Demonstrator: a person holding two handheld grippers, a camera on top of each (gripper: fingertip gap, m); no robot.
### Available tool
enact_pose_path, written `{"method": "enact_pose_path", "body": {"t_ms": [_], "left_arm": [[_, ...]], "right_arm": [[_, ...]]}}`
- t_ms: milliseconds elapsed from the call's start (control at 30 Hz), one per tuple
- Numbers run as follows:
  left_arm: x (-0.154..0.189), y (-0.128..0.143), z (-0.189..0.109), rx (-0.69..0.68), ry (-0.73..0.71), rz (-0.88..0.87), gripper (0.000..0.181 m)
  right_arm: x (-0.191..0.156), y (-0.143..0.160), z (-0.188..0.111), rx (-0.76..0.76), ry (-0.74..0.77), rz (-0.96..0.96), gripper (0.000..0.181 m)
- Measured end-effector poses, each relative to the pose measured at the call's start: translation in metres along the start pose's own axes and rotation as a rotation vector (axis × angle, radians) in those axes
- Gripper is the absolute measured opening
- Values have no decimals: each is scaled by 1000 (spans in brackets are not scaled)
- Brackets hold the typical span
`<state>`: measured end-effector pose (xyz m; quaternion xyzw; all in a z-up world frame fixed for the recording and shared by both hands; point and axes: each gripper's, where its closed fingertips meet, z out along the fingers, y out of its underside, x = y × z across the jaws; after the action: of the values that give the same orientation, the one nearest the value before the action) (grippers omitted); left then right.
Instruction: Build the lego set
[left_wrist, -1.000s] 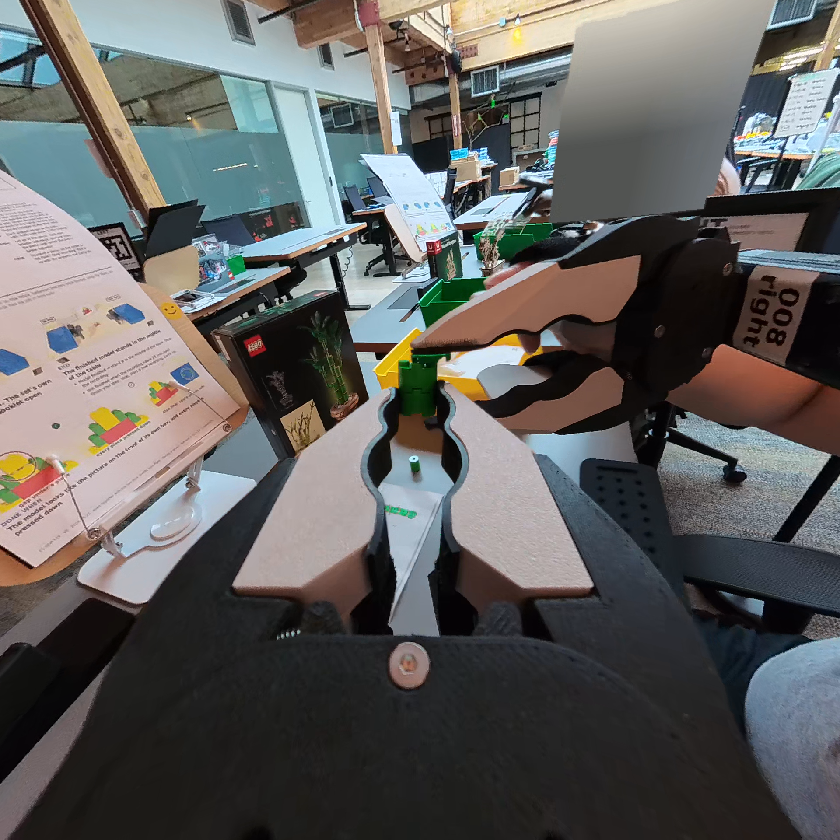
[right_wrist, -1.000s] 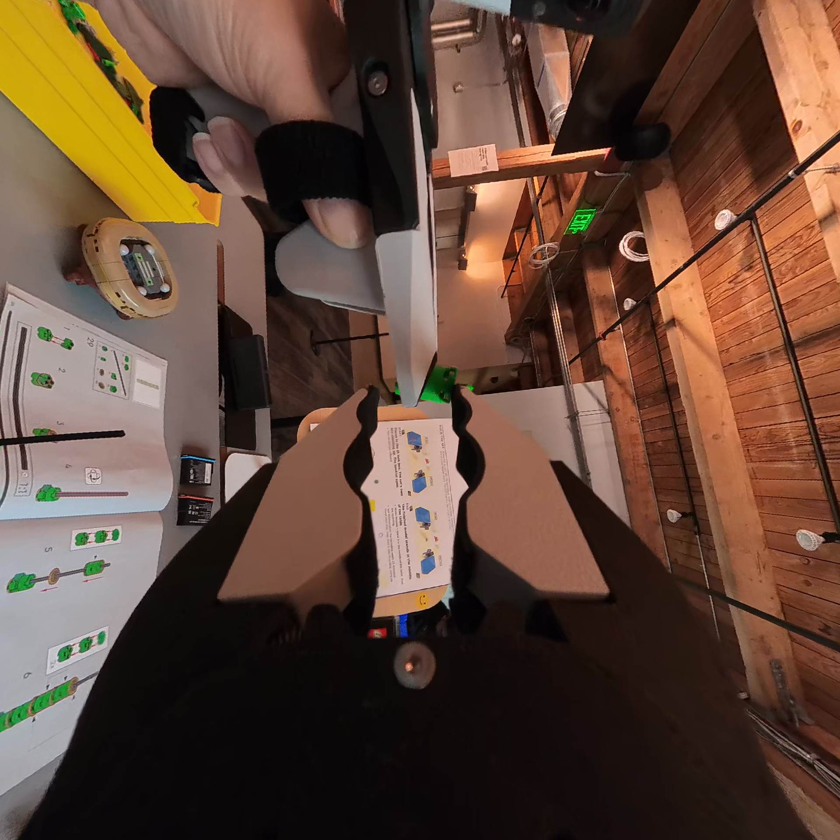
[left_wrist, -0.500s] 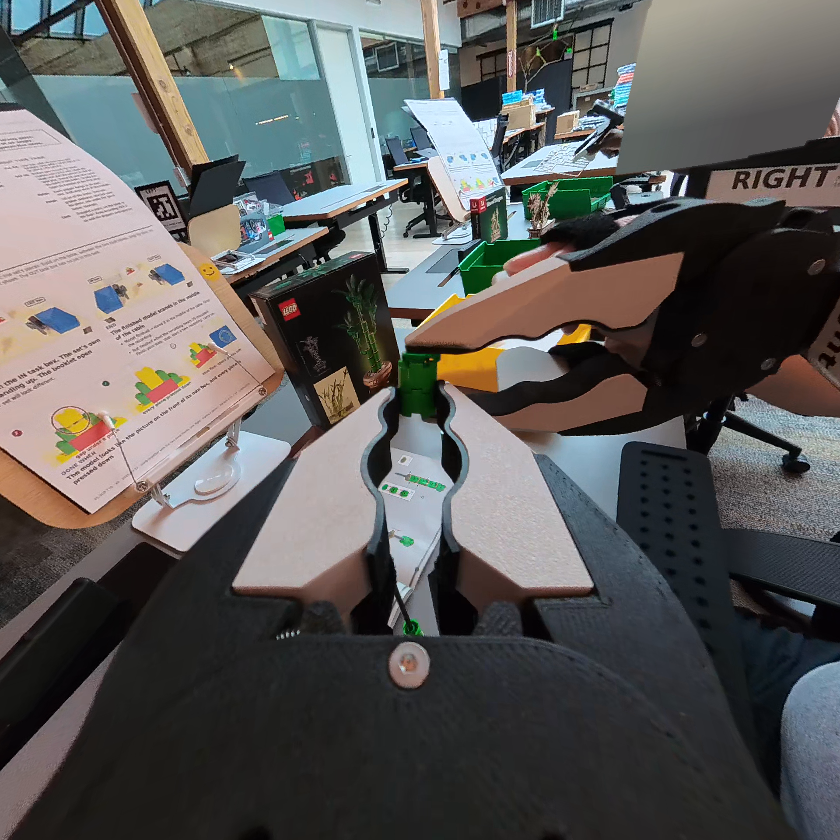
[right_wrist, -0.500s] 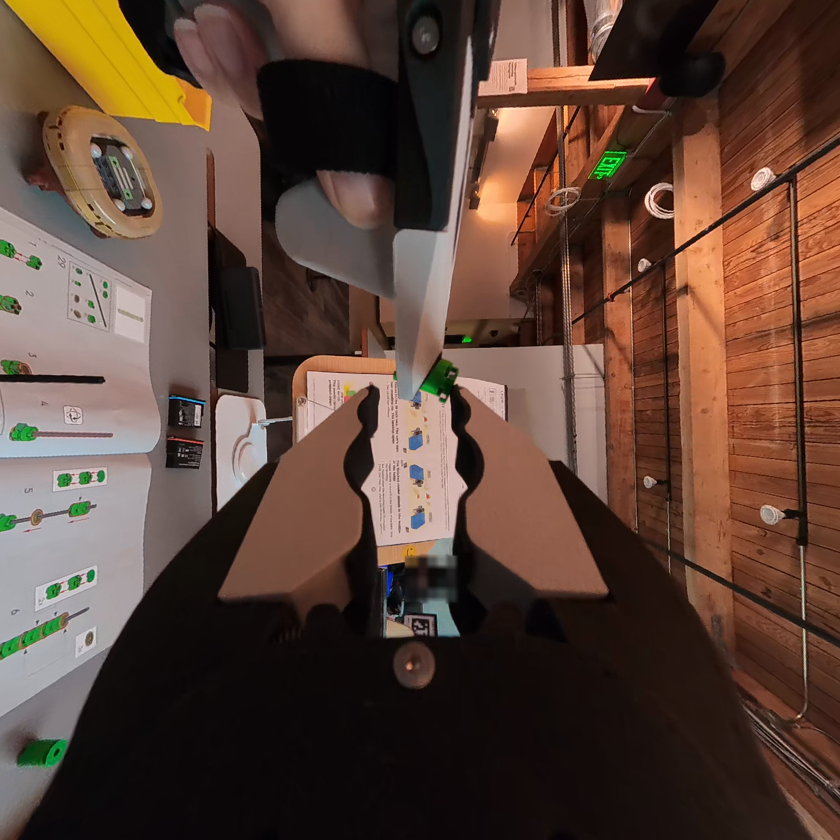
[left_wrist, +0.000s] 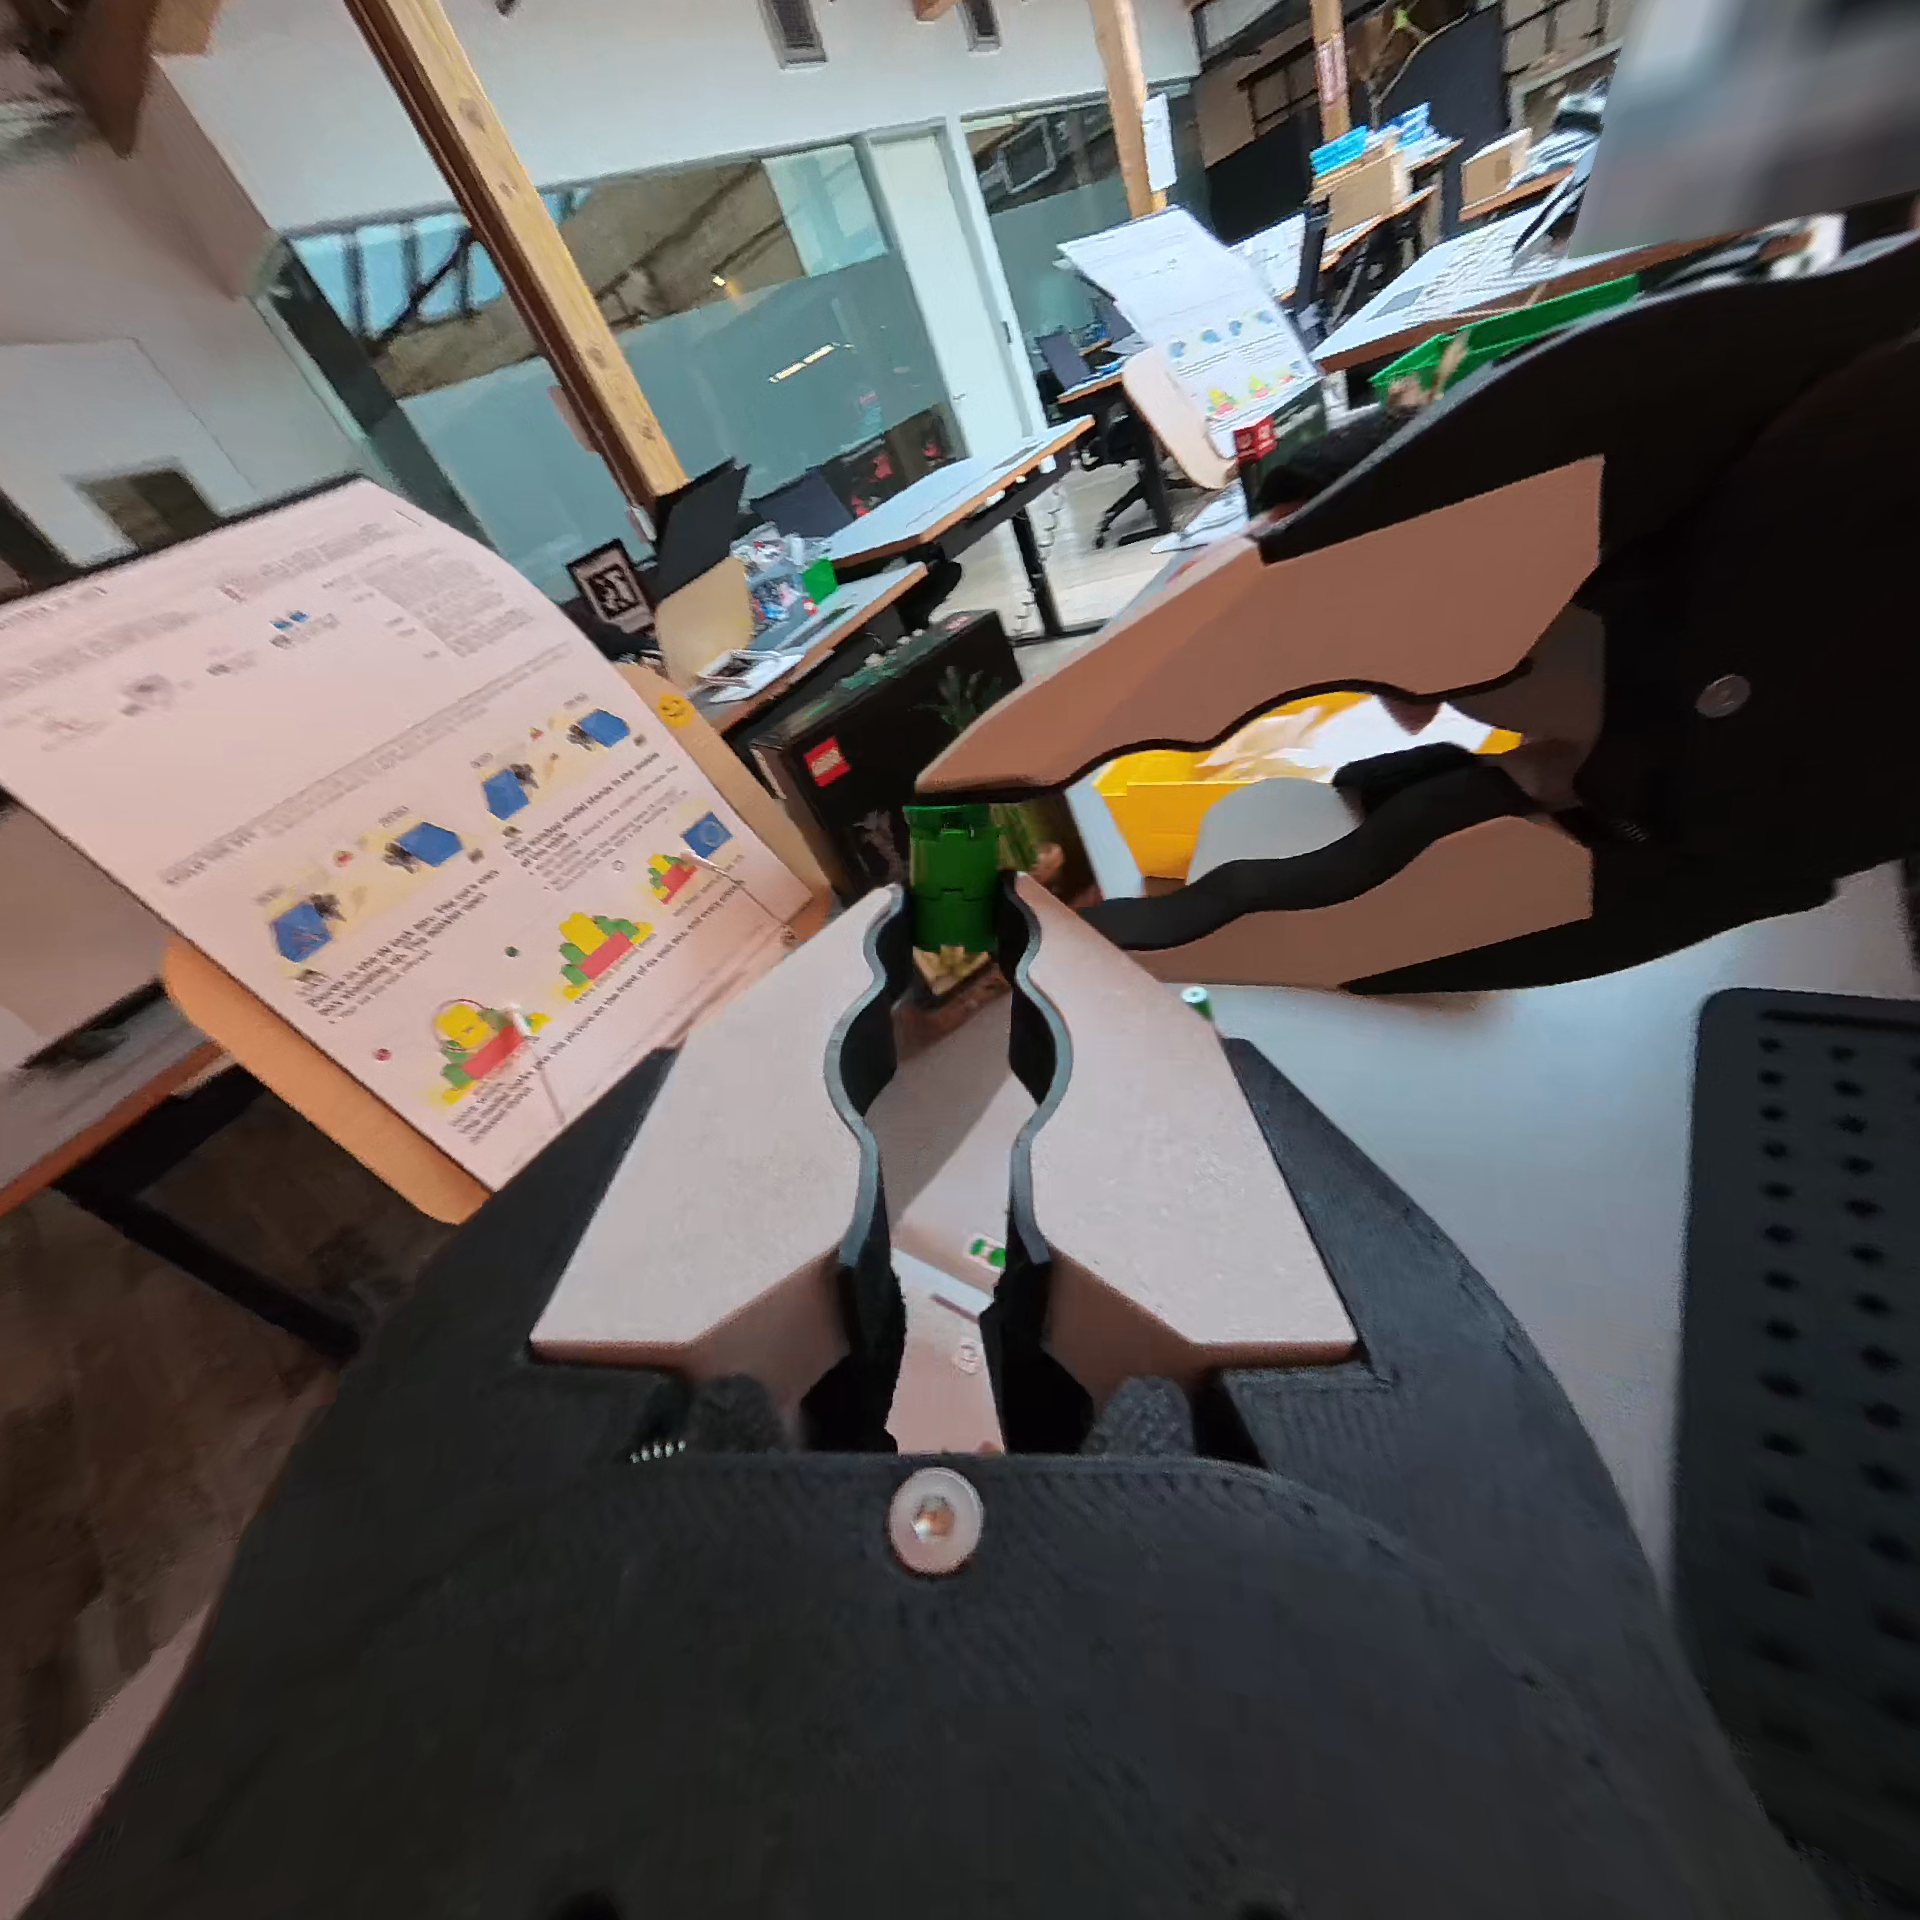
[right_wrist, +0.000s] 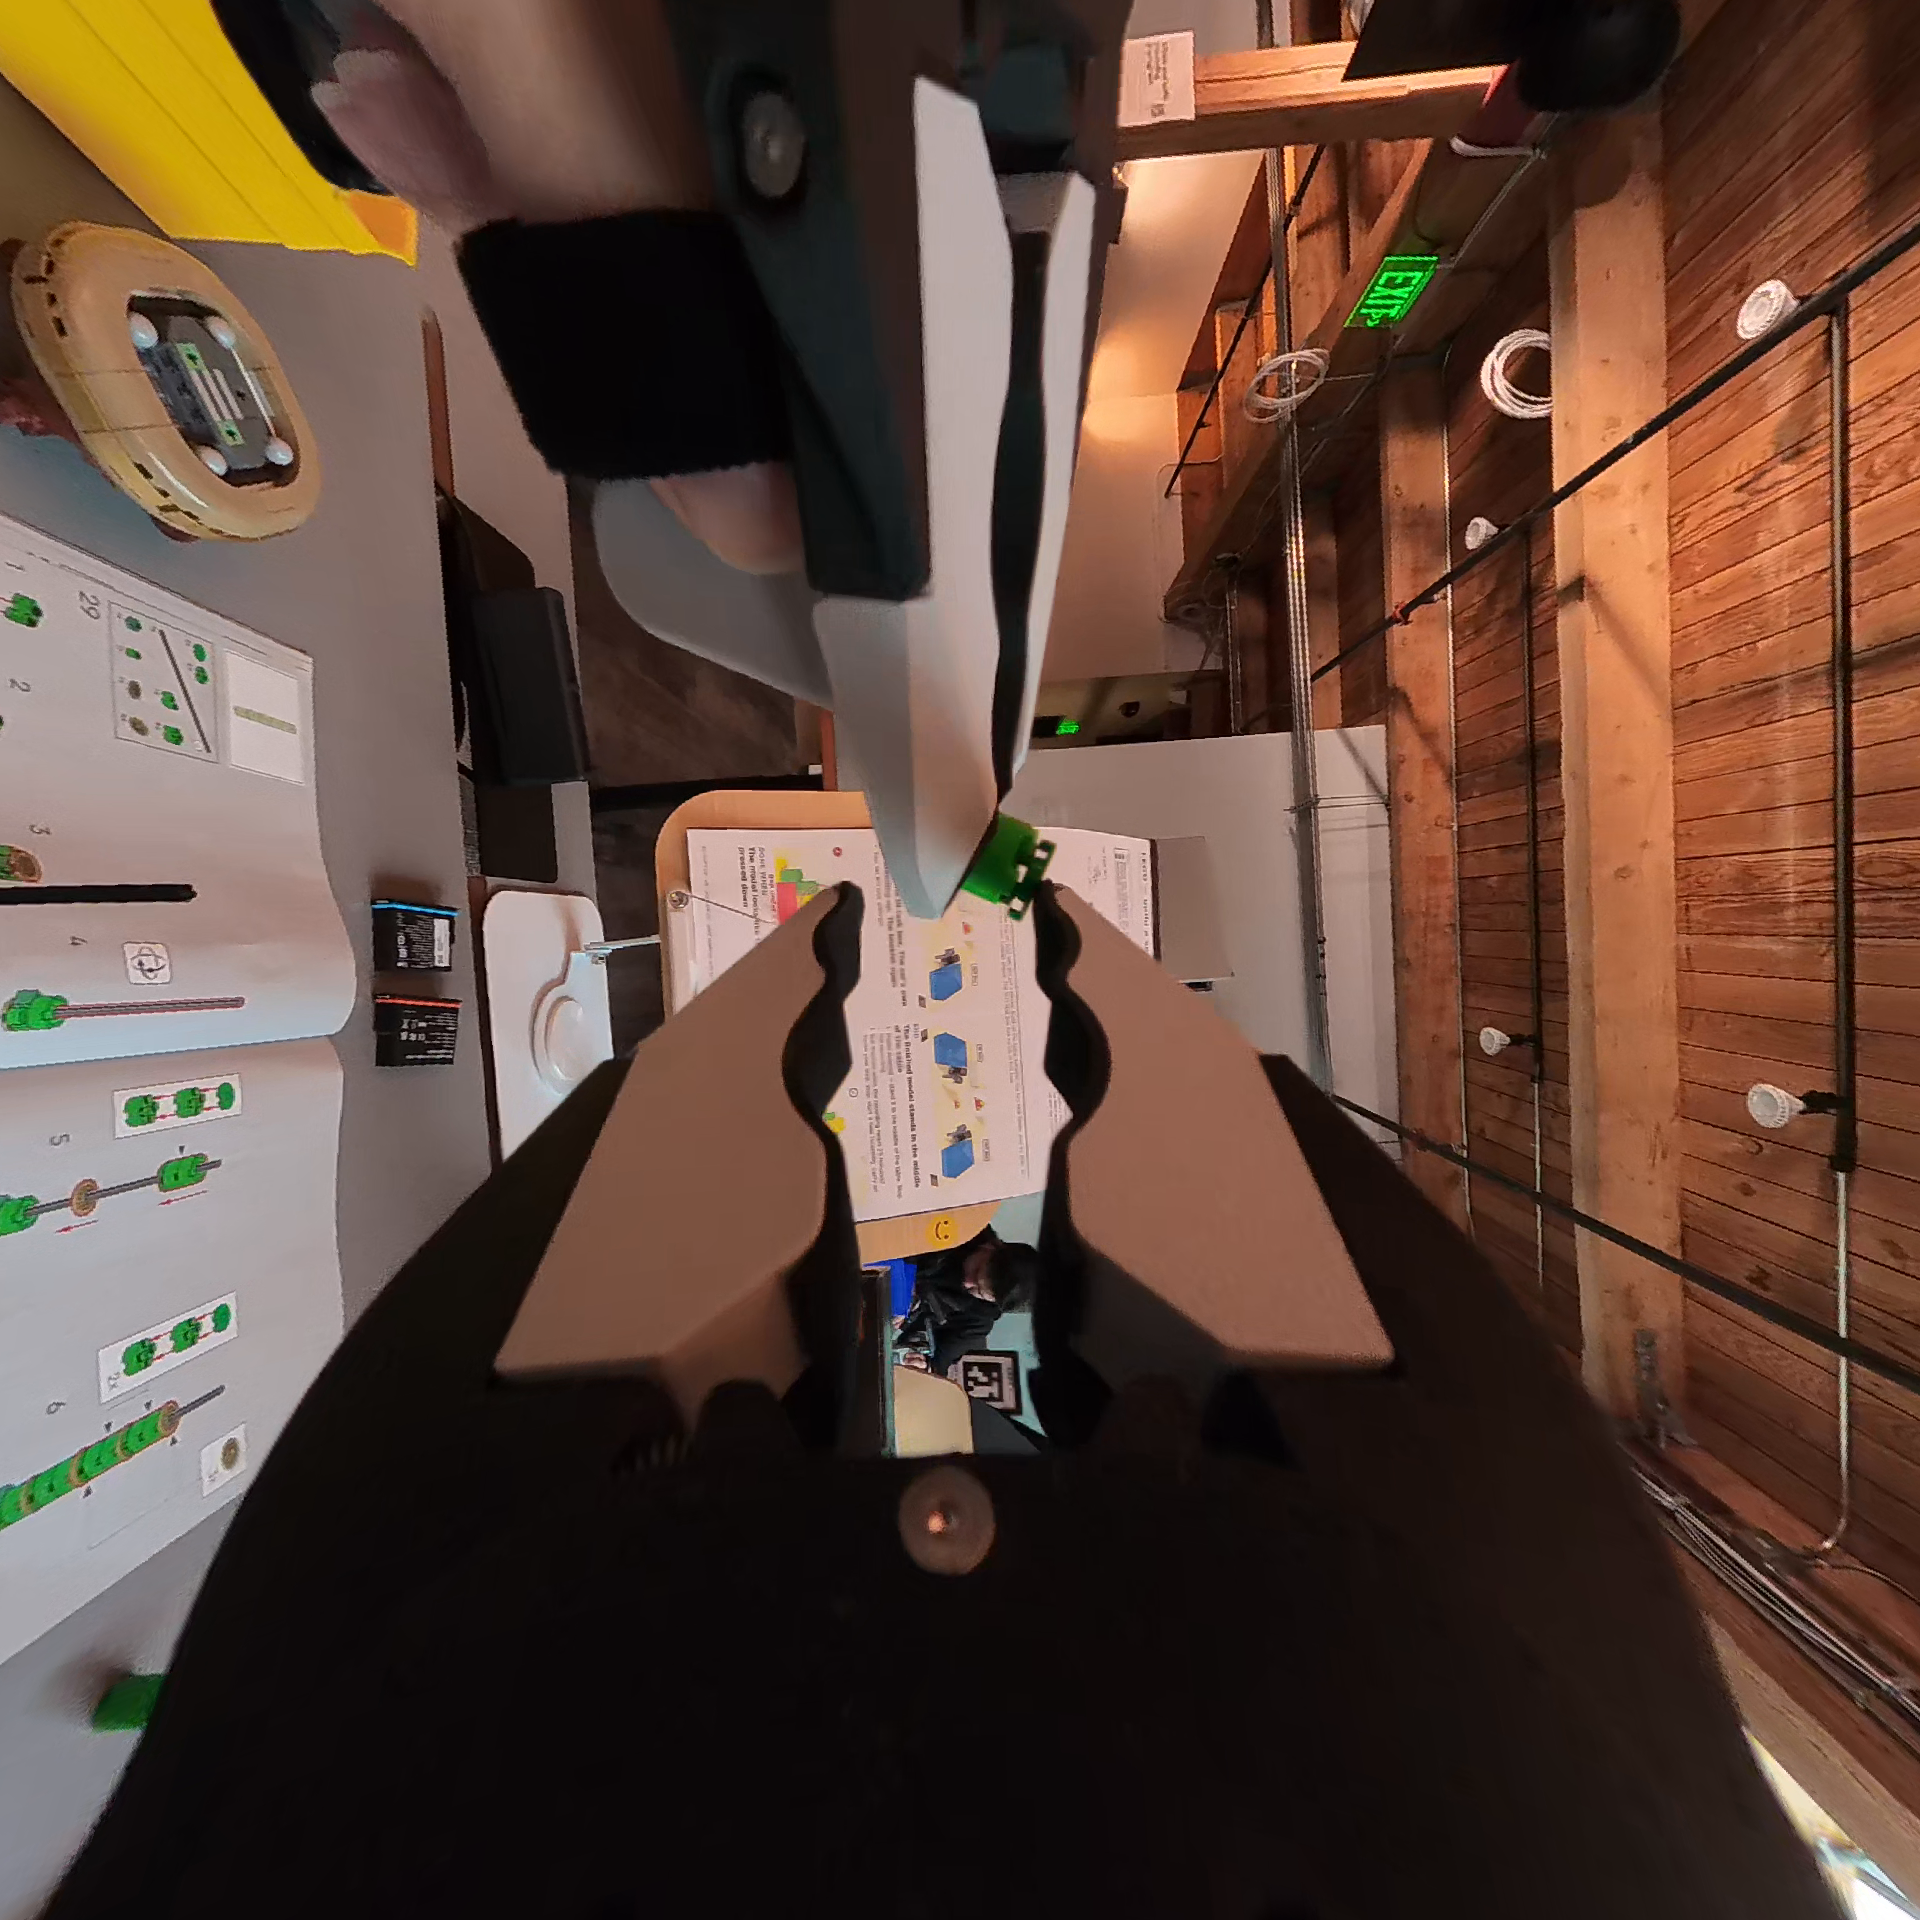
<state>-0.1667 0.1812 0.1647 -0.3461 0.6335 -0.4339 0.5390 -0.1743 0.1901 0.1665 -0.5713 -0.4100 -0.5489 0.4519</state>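
Between left tool tips, upright green ridged lego piece, clamped

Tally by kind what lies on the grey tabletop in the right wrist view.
Yellow plastic bin: 1
Round tan brick-built pot: 1
Open white instruction booklet: 1
Small black boxes: 2
Loose green brick: 1
Total: 6
White stand past the table's edge: not counted

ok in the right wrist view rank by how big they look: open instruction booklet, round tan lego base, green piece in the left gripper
1. open instruction booklet
2. round tan lego base
3. green piece, pinched by the left gripper
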Motion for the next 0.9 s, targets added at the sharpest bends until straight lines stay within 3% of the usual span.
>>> {"method": "enact_pose_path", "body": {"t_ms": [533, 900], "left_arm": [[-9, -9, 3, 20, -187, 125, 12], [-8, -7, 6, 5, -204, 180, 13]], "right_arm": [[8, 1, 3, -106, 95, -103, 36], [9, 3, 2, -103, 116, -127, 30]]}}
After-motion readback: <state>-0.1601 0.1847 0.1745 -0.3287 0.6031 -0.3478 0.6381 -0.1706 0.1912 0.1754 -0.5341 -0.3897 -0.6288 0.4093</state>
